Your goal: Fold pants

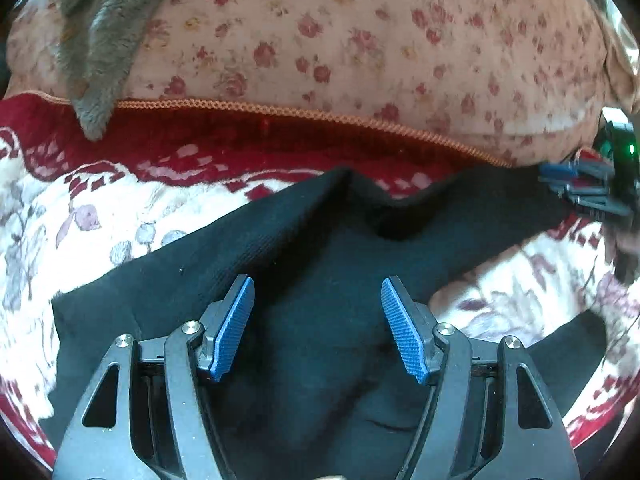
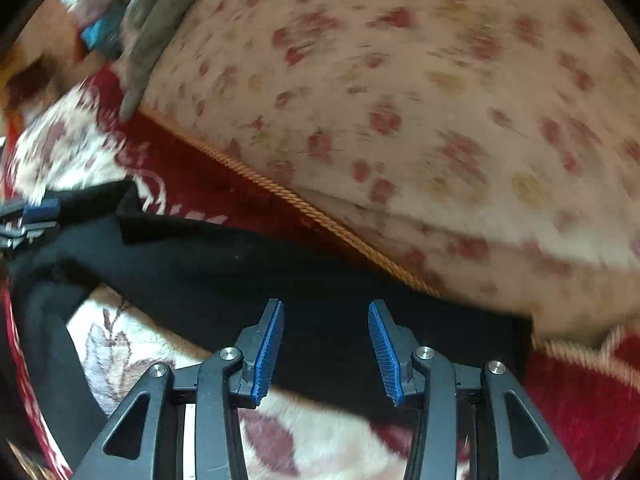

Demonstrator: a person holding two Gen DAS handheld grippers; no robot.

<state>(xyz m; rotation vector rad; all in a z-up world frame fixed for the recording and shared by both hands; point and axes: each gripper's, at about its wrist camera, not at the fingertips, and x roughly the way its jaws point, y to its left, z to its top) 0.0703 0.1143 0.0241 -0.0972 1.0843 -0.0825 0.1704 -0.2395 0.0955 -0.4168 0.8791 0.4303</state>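
Across the red-and-cream floral blanket (image 1: 92,216), black pants (image 1: 304,248) spread flat, dark fabric reaching from lower left up toward the right edge of the left wrist view. Above them, a red band with an orange braided trim (image 1: 280,110) running along the blanket's far edge. Beyond the trim, a plump pink flowered pillow or duvet (image 1: 360,40) filling the top of both views, butting right up against the trim. Draped over its upper left corner, a grey fuzzy cloth (image 1: 100,40), its tip hanging down onto the red band. Nearest the lens, left gripper (image 1: 318,328) poised over the pants, blue pads spread wide, nothing between them, no cloth pinched. Off at the right edge of that view, the right gripper (image 1: 580,184) showing as a blurred stack of blue and black, close by the pants' far end; contact with the cloth not clear from there. Over to the right wrist view: right gripper (image 2: 326,348) with blue pads parted, black pants (image 2: 248,276) lying below and ahead, none caught between the pads. Heavy motion blur across the pillow there. At the far left edge, a smeared glimpse of the left gripper (image 2: 32,216) by the pants' bunched end. No bins, baskets or other containers anywhere in view, only bedding and cloth.
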